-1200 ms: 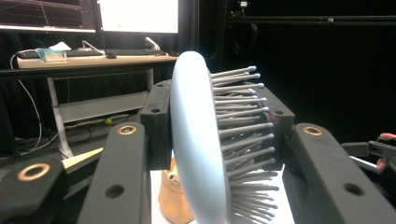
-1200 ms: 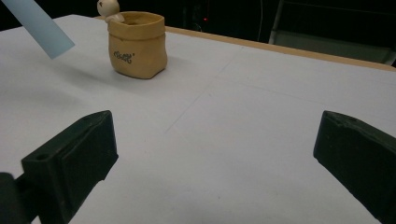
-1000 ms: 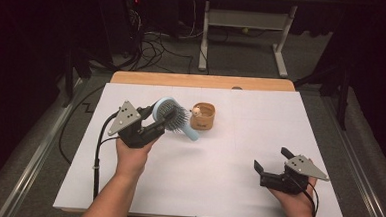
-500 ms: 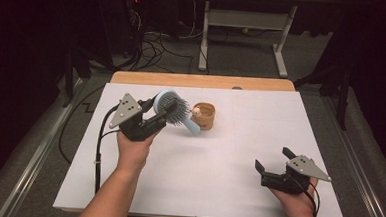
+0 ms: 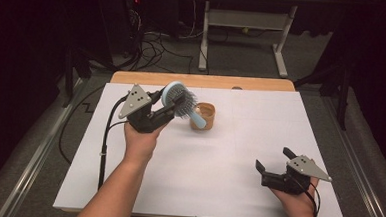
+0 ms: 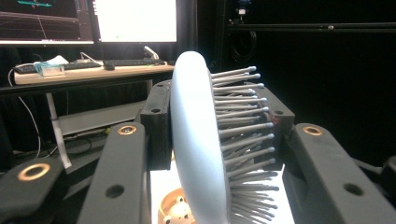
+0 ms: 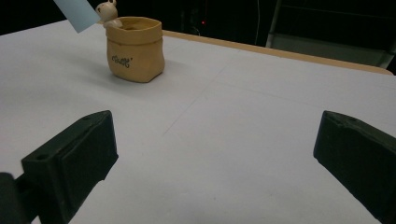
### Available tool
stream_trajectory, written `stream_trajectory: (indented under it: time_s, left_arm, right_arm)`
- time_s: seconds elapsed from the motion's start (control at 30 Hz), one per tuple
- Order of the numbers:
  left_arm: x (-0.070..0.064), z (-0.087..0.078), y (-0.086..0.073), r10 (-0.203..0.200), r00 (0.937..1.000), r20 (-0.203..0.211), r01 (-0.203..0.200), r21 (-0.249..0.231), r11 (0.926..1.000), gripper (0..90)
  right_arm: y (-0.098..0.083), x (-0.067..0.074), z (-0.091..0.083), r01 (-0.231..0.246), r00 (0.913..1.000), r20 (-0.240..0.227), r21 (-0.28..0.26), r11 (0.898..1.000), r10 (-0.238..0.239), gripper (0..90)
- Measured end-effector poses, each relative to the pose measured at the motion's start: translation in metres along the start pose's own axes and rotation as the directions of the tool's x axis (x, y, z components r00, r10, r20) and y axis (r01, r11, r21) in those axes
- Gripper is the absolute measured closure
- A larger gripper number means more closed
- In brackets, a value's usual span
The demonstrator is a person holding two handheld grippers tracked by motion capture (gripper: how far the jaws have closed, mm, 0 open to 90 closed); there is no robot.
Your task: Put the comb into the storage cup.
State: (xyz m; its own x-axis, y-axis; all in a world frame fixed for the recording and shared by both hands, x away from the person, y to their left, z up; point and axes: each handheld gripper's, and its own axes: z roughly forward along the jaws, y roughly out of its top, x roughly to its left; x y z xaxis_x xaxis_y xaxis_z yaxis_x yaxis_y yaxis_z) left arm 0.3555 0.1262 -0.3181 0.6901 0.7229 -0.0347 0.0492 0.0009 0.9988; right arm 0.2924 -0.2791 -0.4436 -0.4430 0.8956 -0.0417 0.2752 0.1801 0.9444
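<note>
My left gripper (image 5: 168, 104) is shut on the round head of a light blue hairbrush (image 5: 178, 96) with grey bristles and holds it in the air over the white table, left of centre. The brush's handle slants down to the right, its end in front of the rim of a small tan pot (image 5: 205, 117). In the left gripper view the brush head (image 6: 194, 140) stands on edge between the jaws, bristles to the right, with the pot (image 6: 169, 209) below. My right gripper (image 5: 273, 159) rests open near the front right. The right gripper view shows the pot (image 7: 134, 49) and the handle tip (image 7: 77, 14) far off.
A white sheet (image 5: 226, 190) covers the wooden table, whose bare far edge (image 5: 202, 81) shows behind the pot. Beyond it stand a metal frame (image 5: 245, 36) and floor cables. A desk with monitors (image 6: 84, 70) lies in the left gripper view's background.
My left hand has lifted the brush and carried it a little farther from the person, so the handle tip now sits by the pot's rim. The right gripper has not moved.
</note>
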Motion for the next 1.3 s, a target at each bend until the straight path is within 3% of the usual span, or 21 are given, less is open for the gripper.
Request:
stream_trajectory:
  time_s: [0.3,0.97,1.3]
  left_arm:
    - [-0.002,0.015,0.006,0.018,0.9998,-0.004,-0.018,0.002,0.9998,57.2]
    - [0.006,0.039,0.022,0.043,0.9987,-0.027,-0.042,0.010,0.9991,57.2]
    - [0.014,0.049,0.023,0.023,0.9990,-0.040,-0.022,0.017,0.9996,57.3]
  right_arm:
    - [-0.001,-0.001,0.000,0.000,1.0000,0.002,0.001,1.000,0.000,0.0]
    - [-0.001,-0.004,-0.002,-0.013,0.9999,0.011,-0.009,1.000,0.013,0.0]
    - [0.000,-0.004,-0.003,-0.013,0.9998,0.012,-0.013,1.000,0.014,0.0]
